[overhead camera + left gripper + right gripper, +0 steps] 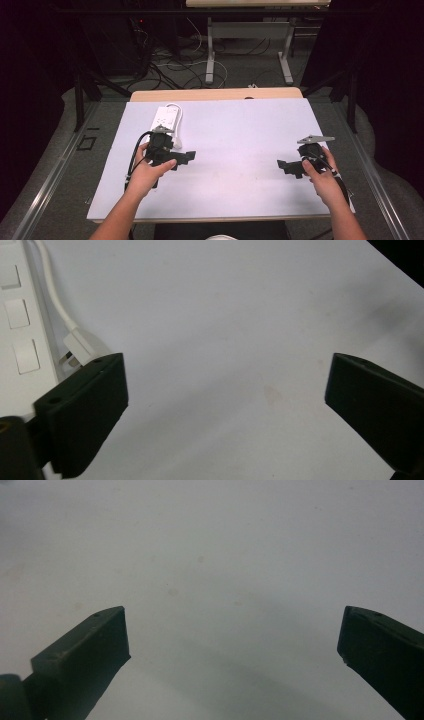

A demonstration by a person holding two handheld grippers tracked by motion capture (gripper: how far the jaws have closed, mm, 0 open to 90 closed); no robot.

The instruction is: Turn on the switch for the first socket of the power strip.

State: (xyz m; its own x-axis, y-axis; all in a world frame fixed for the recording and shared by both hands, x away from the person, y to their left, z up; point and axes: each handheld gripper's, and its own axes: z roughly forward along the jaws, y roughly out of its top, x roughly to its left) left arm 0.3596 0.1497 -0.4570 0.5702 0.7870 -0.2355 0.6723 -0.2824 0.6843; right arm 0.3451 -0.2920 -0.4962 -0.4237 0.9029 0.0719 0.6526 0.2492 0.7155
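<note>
The left hand-held gripper (186,156) sits over the left half of the surface (235,130), held from behind by the person's left hand (145,172). Its jaws point toward the middle of the surface. In the left gripper view the left hand-held gripper (225,390) has both black jaws spread wide, with bare white surface (240,315) between them and nothing held.

The white power strip (165,118) lies flat near the far left corner of the surface, just beyond the left hand-held gripper. In the left gripper view the power strip (20,340) runs along the left edge of the frame, with square socket covers visible on its top face. Its white cable (50,295) curves down beside the strip body and ends in a white plug (77,347), which lies on the surface just beside the strip and next to the tip of the near jaw. Whether that jaw touches the plug cannot be told.

The right hand-held gripper (281,164) sits over the right half of the surface, gripped by the person's right hand (322,180), and points inward. In the right gripper view the right hand-held gripper (235,635) is also wide open and empty, with plain surface (225,545) ahead of it. The two hand-held grippers are well apart.
</note>
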